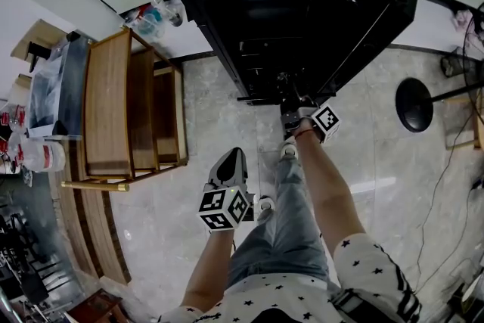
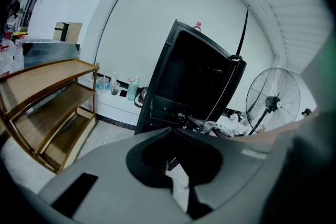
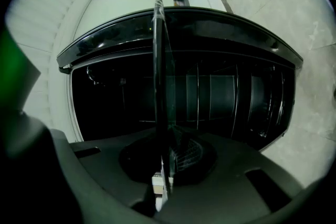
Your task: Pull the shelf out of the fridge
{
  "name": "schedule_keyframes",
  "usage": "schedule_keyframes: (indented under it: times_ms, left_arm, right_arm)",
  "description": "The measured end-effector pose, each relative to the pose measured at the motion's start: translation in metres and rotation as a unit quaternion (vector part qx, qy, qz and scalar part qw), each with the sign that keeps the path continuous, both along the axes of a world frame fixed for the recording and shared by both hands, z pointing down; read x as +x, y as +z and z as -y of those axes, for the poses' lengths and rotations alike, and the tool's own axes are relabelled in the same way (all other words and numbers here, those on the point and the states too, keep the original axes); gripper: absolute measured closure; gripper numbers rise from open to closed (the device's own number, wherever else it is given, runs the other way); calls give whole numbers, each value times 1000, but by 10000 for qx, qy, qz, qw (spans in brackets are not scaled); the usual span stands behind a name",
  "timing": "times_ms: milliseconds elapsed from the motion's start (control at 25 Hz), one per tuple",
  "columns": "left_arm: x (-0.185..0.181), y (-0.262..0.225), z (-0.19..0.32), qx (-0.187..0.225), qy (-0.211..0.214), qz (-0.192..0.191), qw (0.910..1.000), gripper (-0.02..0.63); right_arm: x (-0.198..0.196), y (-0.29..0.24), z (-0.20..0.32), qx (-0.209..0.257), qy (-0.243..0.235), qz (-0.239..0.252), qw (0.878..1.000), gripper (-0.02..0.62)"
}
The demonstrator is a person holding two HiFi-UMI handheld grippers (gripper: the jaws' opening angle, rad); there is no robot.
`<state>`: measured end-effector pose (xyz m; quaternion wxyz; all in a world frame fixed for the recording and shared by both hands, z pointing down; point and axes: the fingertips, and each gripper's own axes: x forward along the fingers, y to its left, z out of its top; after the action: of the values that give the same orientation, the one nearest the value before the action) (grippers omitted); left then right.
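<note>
Right gripper (image 3: 164, 161) is clenching the thin glass shelf with a dark rim (image 3: 159, 76), its jaws pressing together on the near edge so that the pane is showing edge-on between them. This shelf is sitting at the open front of the black fridge (image 3: 226, 92), its glass running back toward the dark interior, where faint bars are showing. In the head view the person's arm (image 1: 329, 185) is reaching forward to that opening, and the fridge door is standing open to the right. Lower and nearer the person, the left gripper (image 2: 170, 129) is hanging over the pale stone floor (image 1: 197, 110) with its jaws meeting at the tips, gripping nothing. Further left, a wooden rack (image 1: 128, 110) is standing against the wall, and a standing fan (image 2: 273, 99) is rising to the fridge's right.
</note>
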<state>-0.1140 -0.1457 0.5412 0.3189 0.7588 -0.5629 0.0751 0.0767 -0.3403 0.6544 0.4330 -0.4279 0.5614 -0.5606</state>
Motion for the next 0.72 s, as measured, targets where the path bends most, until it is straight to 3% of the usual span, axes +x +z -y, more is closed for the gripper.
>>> schedule_keyframes:
  times_ms: [720]
  left_arm:
    - [1, -9, -7, 52, 25, -34, 10000, 592]
  right_arm:
    - [-3, 1, -29, -63, -7, 60, 10000, 591]
